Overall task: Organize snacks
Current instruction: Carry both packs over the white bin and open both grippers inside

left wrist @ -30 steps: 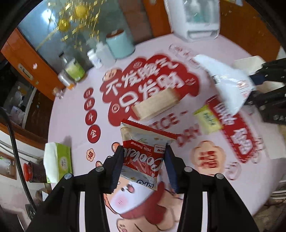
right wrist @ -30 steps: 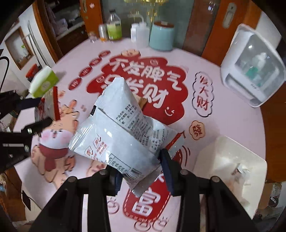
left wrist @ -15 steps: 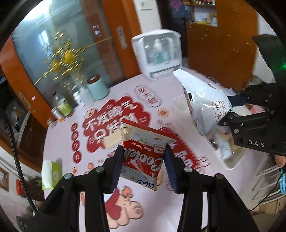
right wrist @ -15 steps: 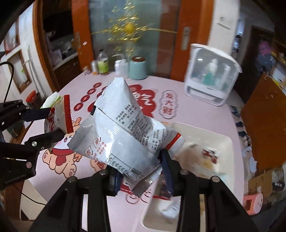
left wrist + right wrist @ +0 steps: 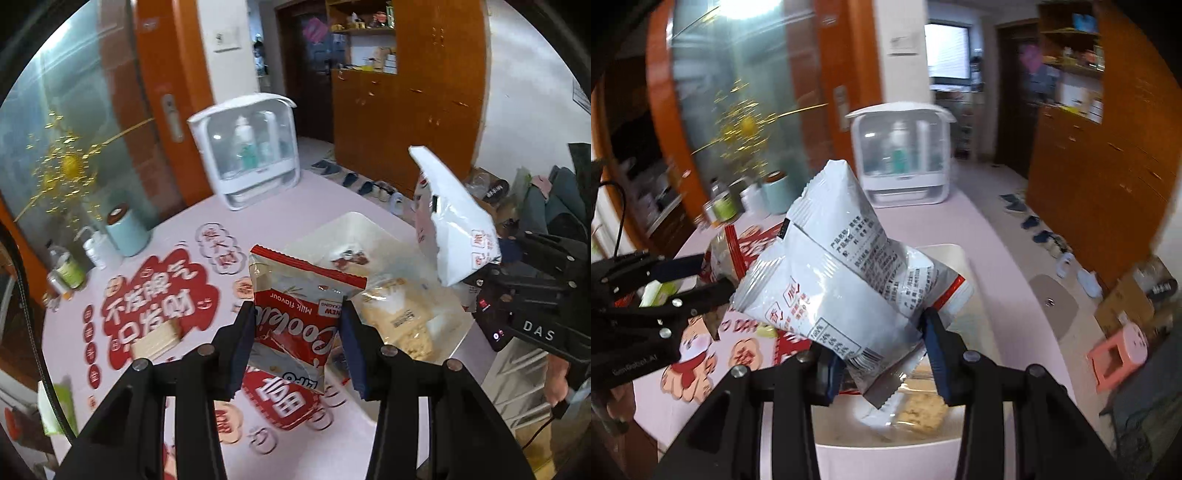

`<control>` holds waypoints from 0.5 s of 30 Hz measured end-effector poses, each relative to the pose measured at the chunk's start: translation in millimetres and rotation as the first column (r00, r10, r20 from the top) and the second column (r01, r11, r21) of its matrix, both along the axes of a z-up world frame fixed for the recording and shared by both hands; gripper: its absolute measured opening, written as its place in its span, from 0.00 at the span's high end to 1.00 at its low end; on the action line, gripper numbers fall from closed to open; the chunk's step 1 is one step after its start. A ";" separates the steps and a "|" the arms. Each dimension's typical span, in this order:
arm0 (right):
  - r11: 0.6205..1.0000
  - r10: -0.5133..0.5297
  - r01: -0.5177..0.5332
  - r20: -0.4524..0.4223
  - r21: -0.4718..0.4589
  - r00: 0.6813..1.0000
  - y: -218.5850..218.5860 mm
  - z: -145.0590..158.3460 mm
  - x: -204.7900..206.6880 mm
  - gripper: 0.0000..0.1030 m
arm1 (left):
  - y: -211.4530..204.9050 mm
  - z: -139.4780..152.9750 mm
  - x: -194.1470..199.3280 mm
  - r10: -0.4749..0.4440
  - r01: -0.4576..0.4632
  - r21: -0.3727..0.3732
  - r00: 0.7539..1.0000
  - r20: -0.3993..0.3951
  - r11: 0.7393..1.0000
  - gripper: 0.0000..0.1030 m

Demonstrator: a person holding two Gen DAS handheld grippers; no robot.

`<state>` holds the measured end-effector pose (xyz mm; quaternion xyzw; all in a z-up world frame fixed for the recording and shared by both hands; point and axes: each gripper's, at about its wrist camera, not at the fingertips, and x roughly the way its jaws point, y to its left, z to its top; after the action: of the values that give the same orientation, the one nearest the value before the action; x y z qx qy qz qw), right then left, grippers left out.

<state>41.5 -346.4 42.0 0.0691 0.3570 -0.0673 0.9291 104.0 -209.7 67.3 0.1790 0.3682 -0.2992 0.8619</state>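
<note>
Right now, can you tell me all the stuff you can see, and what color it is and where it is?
red snack packet: one, red and cream, held in the left claw above the table
white snack bag: one, white with black print, held in the right claw over the tray
tray: one, white, near the table's edge, with wrapped snacks inside
wafer pack: one, beige, lying on the tablecloth
tablecloth: one, pink with red characters
clear storage box: one, white, at the table's far side
canister: one, pale blue, near small bottles
stool: one, pink, on the floor
left claw: one, black, clamped on the packet
right claw: one, black, clamped on the bag
</note>
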 end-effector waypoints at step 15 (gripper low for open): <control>0.969 -0.198 0.212 -0.112 0.126 0.974 -40.5 -90.4 -2.2 0.59 | -56.6 -102.7 -6.9 -0.063 0.060 -0.027 0.988 -0.143 0.998 0.57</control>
<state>39.3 -387.0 -48.4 0.1661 0.3970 -0.1416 0.8915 97.1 -266.3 -35.4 0.1586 0.4202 -0.3418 0.8255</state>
